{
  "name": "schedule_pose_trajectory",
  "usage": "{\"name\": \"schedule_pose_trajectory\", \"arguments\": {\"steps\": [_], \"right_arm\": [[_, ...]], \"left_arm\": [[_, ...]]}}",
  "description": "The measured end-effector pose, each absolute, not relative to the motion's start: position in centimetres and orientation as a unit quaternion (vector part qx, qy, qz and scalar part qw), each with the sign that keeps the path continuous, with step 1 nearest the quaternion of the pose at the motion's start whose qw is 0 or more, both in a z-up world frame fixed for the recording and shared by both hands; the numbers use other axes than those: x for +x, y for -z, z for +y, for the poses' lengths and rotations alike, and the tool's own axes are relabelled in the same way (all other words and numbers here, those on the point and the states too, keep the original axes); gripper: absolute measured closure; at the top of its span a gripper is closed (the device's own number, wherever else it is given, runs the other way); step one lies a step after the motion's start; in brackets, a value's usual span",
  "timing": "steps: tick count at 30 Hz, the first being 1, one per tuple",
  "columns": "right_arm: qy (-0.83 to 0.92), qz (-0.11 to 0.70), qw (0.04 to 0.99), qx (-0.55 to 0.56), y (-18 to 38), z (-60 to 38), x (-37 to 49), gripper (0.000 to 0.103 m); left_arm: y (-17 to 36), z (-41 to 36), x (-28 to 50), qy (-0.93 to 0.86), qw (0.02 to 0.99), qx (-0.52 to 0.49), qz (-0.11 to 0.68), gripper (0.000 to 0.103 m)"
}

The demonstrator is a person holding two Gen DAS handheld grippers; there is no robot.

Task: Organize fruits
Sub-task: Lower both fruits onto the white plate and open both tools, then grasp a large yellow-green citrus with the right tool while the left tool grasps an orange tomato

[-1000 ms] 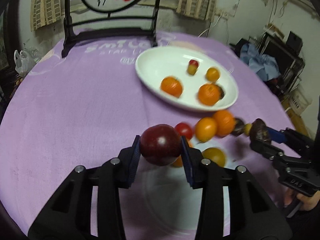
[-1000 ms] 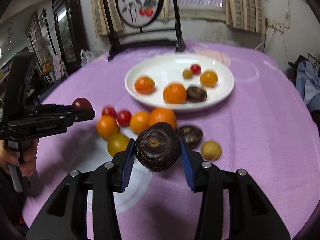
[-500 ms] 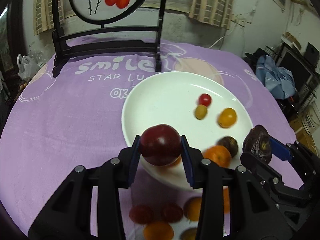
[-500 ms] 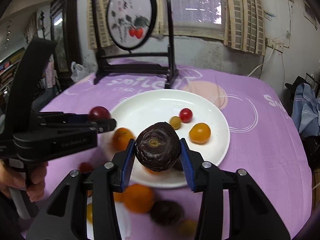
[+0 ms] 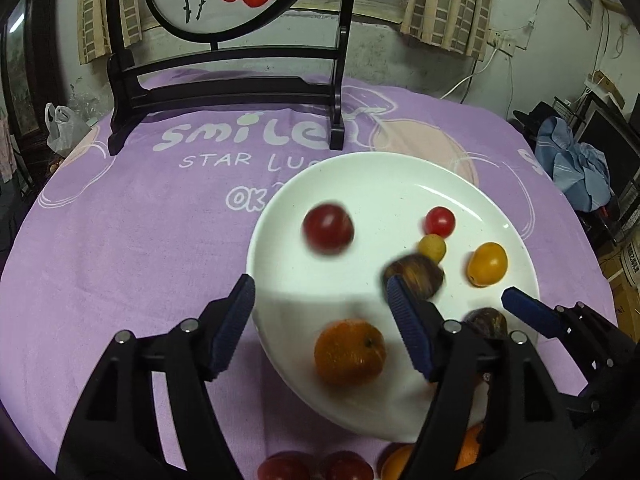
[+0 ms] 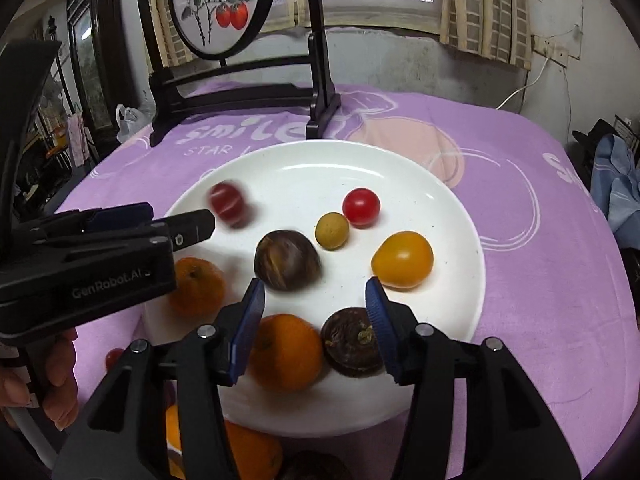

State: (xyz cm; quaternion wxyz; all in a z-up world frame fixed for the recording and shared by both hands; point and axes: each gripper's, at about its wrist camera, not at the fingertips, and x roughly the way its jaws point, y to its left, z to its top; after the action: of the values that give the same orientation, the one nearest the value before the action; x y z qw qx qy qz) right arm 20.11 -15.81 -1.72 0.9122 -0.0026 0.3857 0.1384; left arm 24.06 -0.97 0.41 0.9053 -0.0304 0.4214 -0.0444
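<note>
A white plate (image 5: 384, 176) (image 6: 304, 160) on the purple cloth holds several fruits. My left gripper (image 5: 320, 312) is open and empty over the plate's near left rim. A dark red plum (image 5: 328, 230) (image 6: 227, 203) is blurred on the plate just beyond it. My right gripper (image 6: 314, 304) is open and empty. A dark passion fruit (image 6: 287, 260) (image 5: 416, 272) is blurred just beyond its fingers. Two oranges (image 6: 286, 350), another passion fruit (image 6: 350, 342), a yellow tomato (image 6: 402, 260), a cherry tomato (image 6: 361, 207) and a small green-yellow fruit (image 6: 331, 231) also lie on the plate.
A black wooden stand (image 5: 224, 92) with a round painted screen is at the back of the table. More loose fruits, red (image 5: 312, 466) and orange (image 6: 248, 452), lie on the cloth in front of the plate. A blue cloth heap (image 5: 576, 164) is off the table's right.
Both grippers opened over the plate. The plum left the left gripper and the passion fruit left the right one; both are now on the plate, blurred in motion.
</note>
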Motion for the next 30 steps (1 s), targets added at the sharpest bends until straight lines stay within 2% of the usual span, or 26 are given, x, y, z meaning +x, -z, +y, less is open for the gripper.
{"name": "schedule_pose_trajectory", "arguments": {"steps": [3, 5, 12, 14, 21, 30], "right_arm": [[-0.147, 0.384, 0.912, 0.002, 1.2, -16.5, 18.6, 0.050], [-0.149, 0.383, 0.912, 0.001, 1.0, -17.0, 17.3, 0.050], [-0.161, 0.383, 0.910, 0.013, 1.2, -18.4, 12.5, 0.049], [-0.172, 0.382, 0.908, 0.019, 1.4, -18.2, 10.8, 0.038], [-0.217, 0.392, 0.894, -0.026, 2.5, -14.2, 6.5, 0.038], [-0.222, 0.423, 0.874, -0.091, 5.2, -9.0, 6.6, 0.041]], "left_arm": [[-1.4, -0.3, 22.8, 0.047, 0.909, -0.026, 0.413, 0.028], [-2.2, 0.4, 21.5, 0.041, 0.915, -0.026, 0.400, 0.021], [-2.6, 1.7, 16.7, 0.048, 0.918, -0.023, 0.394, 0.013], [-2.0, 2.3, 15.0, 0.037, 0.919, -0.017, 0.391, 0.011], [0.7, 4.7, 12.2, 0.032, 0.906, -0.041, 0.421, 0.011], [1.7, 6.2, 12.1, 0.036, 0.902, -0.064, 0.426, 0.011]]}}
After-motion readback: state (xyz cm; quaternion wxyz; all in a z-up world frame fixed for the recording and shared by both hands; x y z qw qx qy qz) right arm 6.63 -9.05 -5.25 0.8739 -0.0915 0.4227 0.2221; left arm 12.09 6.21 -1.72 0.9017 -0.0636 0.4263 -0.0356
